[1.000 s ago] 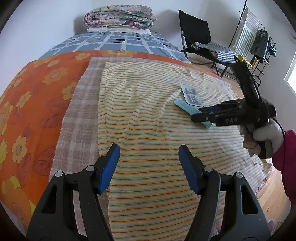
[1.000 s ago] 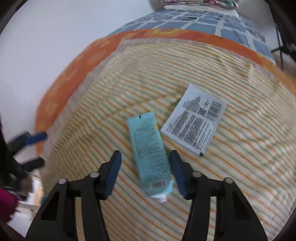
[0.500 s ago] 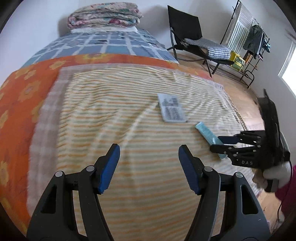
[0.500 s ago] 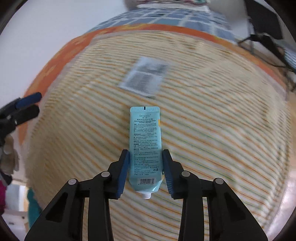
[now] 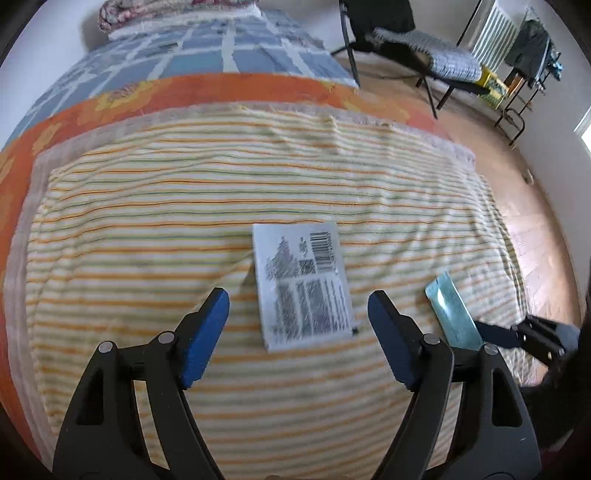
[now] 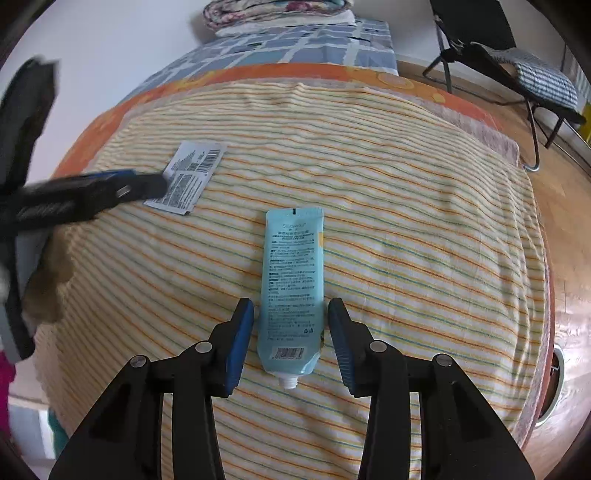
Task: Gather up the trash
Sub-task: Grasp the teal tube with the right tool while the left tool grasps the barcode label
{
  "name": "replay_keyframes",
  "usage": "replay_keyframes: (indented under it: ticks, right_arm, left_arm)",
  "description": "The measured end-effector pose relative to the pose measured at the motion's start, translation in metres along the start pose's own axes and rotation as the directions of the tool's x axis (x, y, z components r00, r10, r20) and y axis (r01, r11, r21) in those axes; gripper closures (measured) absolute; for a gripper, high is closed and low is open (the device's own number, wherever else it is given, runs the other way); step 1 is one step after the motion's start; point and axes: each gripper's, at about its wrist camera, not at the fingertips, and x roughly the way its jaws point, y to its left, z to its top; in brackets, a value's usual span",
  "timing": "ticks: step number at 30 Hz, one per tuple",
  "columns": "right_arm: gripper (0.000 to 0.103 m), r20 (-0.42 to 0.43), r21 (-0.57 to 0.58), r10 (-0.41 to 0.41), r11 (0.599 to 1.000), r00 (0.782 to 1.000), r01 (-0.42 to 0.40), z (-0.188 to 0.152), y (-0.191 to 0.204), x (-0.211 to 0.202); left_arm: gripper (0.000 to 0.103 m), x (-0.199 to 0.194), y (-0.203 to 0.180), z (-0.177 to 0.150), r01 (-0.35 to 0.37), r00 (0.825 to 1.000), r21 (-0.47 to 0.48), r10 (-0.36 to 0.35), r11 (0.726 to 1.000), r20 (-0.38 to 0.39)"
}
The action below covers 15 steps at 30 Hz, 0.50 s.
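Observation:
A light blue squeeze tube (image 6: 291, 284) lies flat on the striped towel (image 6: 406, 221), nozzle toward me. My right gripper (image 6: 291, 339) straddles its lower end with the jaws close on each side, a thin gap still showing. A white printed sachet (image 5: 304, 291) with a barcode lies flat on the towel. My left gripper (image 5: 297, 339) is wide open with the sachet's near edge between its fingers. The sachet also shows in the right wrist view (image 6: 186, 177), the tube in the left wrist view (image 5: 452, 317).
The towel lies on an orange flowered sheet (image 5: 221, 92) over a blue checked bedspread (image 5: 207, 55). Folded quilts (image 6: 273, 11) sit at the head of the bed. A black folding chair (image 5: 406, 33) and a clothes rack (image 5: 524, 48) stand on the wooden floor at right.
My left gripper has swung right and moved in over the sachet. My right gripper has closed in around the tube's lower end, its jaws narrower than a second ago.

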Motion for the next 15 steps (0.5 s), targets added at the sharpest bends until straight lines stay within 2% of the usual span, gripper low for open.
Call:
replay_keyframes:
  ticks: [7, 9, 11, 15]
  right_arm:
    - [0.063, -0.007, -0.019, -0.004, 1.000, 1.000, 0.003, 0.007, 0.009, 0.002]
    - [0.063, -0.007, -0.034, -0.020, 0.999, 1.000, 0.020, 0.008, 0.011, 0.003]
    - [0.063, -0.013, -0.043, -0.030, 0.999, 0.999, 0.029, 0.008, 0.012, 0.005]
    - [0.063, -0.022, -0.054, -0.051, 0.997, 0.998, 0.050, 0.006, 0.015, 0.011]
  left_arm:
    - [0.023, 0.024, -0.017, 0.011, -0.121, 0.992, 0.062, 0.123, 0.991, -0.028]
    - [0.029, 0.025, -0.021, 0.009, -0.154, 0.988, 0.081, 0.156, 0.985, -0.010]
    - [0.040, 0.023, -0.024, 0.006, -0.169, 0.986, 0.107, 0.169, 0.980, 0.006]
    - [0.047, 0.018, -0.024, 0.002, -0.158, 0.987, 0.120, 0.157, 0.980, 0.021]
